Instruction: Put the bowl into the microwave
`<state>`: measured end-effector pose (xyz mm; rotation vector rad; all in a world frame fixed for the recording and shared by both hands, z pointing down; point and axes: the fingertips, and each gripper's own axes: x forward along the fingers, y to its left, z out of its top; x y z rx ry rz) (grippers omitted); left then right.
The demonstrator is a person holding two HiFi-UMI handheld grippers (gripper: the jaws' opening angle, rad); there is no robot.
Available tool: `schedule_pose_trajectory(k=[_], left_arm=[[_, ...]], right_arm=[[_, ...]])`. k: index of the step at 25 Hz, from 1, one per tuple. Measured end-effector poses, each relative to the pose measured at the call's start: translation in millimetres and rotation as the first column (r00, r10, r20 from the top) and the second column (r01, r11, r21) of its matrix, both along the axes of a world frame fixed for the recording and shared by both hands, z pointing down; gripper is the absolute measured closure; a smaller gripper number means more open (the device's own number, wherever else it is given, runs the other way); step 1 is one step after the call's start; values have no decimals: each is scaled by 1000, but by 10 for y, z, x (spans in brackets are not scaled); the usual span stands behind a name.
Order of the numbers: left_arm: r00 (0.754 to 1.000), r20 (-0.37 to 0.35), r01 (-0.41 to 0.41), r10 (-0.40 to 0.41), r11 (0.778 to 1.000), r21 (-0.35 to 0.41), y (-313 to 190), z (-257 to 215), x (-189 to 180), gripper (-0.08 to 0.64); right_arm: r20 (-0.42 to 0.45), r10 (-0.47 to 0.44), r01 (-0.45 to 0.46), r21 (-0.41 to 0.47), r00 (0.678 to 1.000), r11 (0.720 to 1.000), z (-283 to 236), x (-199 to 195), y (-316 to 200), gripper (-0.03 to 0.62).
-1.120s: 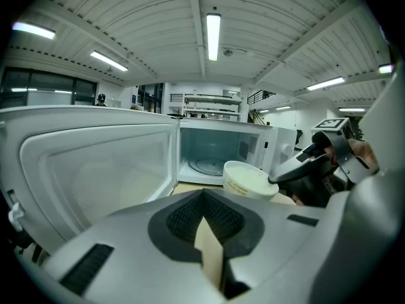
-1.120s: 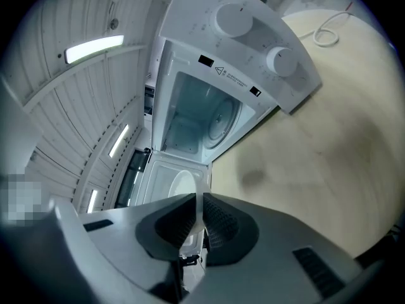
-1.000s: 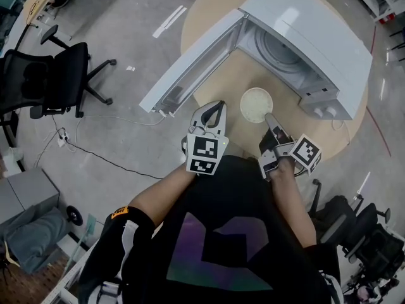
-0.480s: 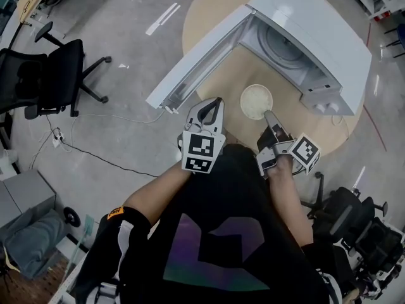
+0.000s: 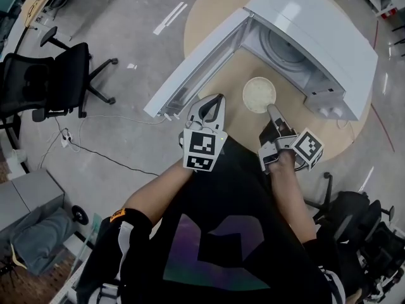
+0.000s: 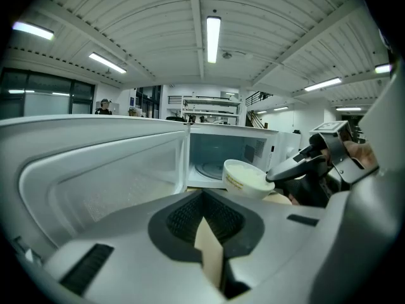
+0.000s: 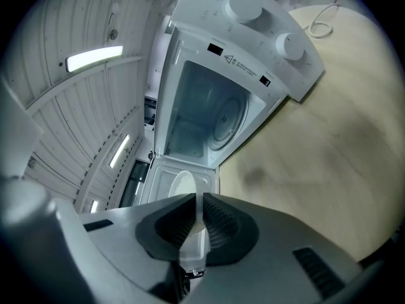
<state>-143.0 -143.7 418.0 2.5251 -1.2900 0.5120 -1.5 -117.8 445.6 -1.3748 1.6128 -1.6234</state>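
Observation:
A white bowl (image 5: 259,95) with pale contents hangs just above the round wooden table (image 5: 209,18), in front of the open white microwave (image 5: 316,37). My right gripper (image 5: 271,111) is shut on the bowl's near rim. In the right gripper view the rim (image 7: 183,185) runs between the pads, with the microwave cavity (image 7: 215,106) beyond. My left gripper (image 5: 215,101) hovers left of the bowl, shut on nothing. In the left gripper view the bowl (image 6: 243,177) sits before the cavity (image 6: 218,157), with the right gripper (image 6: 278,175) pinching it.
The microwave door (image 5: 196,68) swings out to the left, close beside my left gripper; it fills the left of the left gripper view (image 6: 95,170). A black office chair (image 5: 50,75) and a cable (image 5: 107,157) are on the floor to the left.
The bowl, held by the right gripper, has edged slightly forward toward the microwave opening. The left gripper has crept forward a little alongside it.

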Motion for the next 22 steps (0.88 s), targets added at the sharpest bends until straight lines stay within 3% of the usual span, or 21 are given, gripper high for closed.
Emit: schedule_pose_trajectory(k=[22], left_arm=[[997,32,-63,63,998,-12,-761,77,672,514]], right_arm=[[23,141,-141,-30,990,990,192,611,-739,546]])
